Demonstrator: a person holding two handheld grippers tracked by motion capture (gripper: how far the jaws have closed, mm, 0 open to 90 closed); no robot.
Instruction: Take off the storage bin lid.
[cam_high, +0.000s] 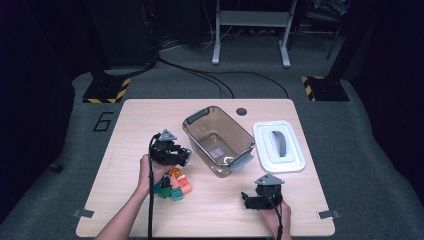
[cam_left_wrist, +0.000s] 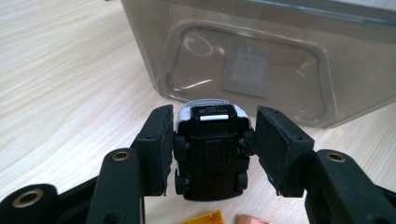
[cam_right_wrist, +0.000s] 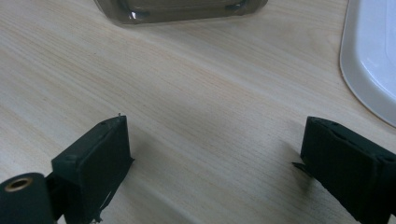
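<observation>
**Operator:** From my station, the left gripper (cam_left_wrist: 210, 140) is clenched on the toy car (cam_left_wrist: 210, 149). The car sits between the two jaws with its black underside toward the camera, wheels against the pads on both sides, white nose pointing away from me.

**Supervisor:** Location of the car relative to the container?

**Operator:** In the high view, the left gripper (cam_high: 176, 156) holds it above the table (cam_high: 130, 130), just beside the near-left wall of the clear bin (cam_high: 197, 131). In the left gripper view, the bin (cam_left_wrist: 140, 42) stands directly ahead of the car's nose, its wall between the car and the bin's floor.

**Supervisor:** Any readable markings?

**Operator:** I see embossed lettering on the car's underside near the nose, too small to read. A rectangular label shows through the bin floor; its print is not legible. A dark "6" (cam_high: 102, 121) is marked on the floor left of the table.

**Supervisor:** Right side status?

**Operator:** The right gripper (cam_high: 252, 199) is released, jaws wide apart, low over bare wood near the front-right table edge. The white lid (cam_high: 295, 160) with its grey handle lies flat, right of the bin.

**Supervisor:** Surrounding items?

**Operator:** A cluster of coloured blocks (cam_high: 175, 187) lies on the table just under the left hand (cam_high: 152, 172). An orange block (cam_left_wrist: 205, 218) shows below the car.
</observation>
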